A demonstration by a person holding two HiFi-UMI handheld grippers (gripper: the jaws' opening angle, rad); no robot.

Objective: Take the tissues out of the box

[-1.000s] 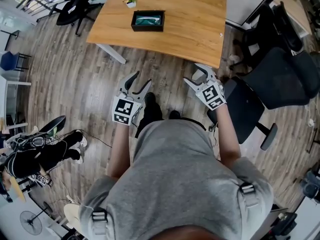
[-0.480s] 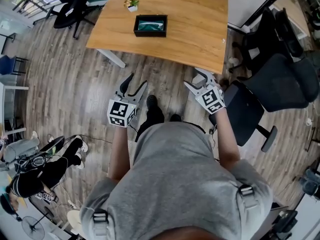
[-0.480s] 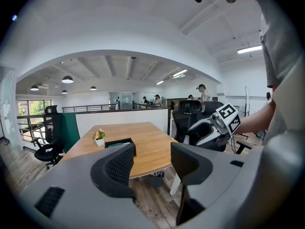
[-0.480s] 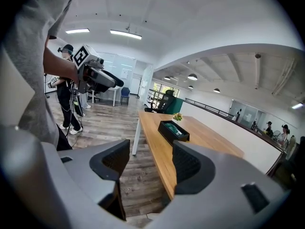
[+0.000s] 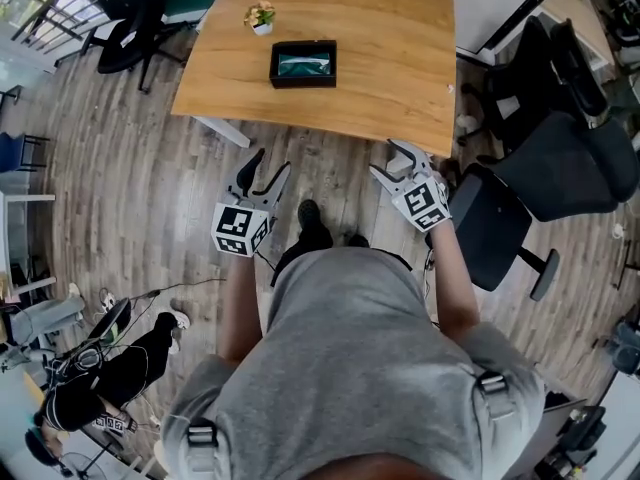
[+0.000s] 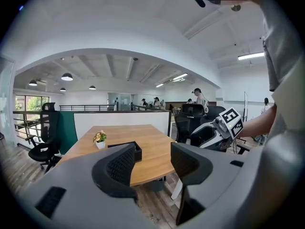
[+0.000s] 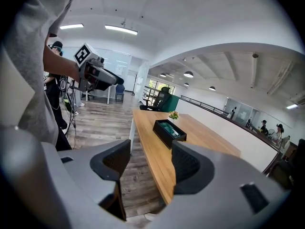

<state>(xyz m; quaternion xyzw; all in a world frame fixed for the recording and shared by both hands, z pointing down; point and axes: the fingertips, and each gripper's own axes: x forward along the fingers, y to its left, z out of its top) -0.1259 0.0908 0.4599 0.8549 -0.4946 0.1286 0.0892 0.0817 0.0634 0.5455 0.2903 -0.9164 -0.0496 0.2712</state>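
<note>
Over the floor, short of the tabletop's near edge: both my grippers hang here, not yet above the wood.
Box: the black box (image 5: 300, 81) sits on the left half of the table (image 5: 390, 48), set back from the near edge, with a small potted plant (image 5: 260, 15) beyond it toward the left edge.
Tissues: the teal pack (image 5: 303, 63) lies inside the box, untouched.
Left gripper: my left gripper (image 5: 270, 160) has its jaws spread wide after opening a little further over the last second; only the tabletop far off shows between the pads.
Right gripper: my right gripper (image 5: 388, 158) has just been closing its jaws slightly, but they stand well apart with nothing between them.
What changed: the table and box have slid nearer to me in the head view, so I have stepped closer; my left gripper has drifted outward to the left.
Meaning for the task: I judge this to be the approach only. No reach has begun, and both grippers are free to take either the box or the tissues.
Watch: an office chair (image 5: 560, 158) stands close on my right side.
</note>
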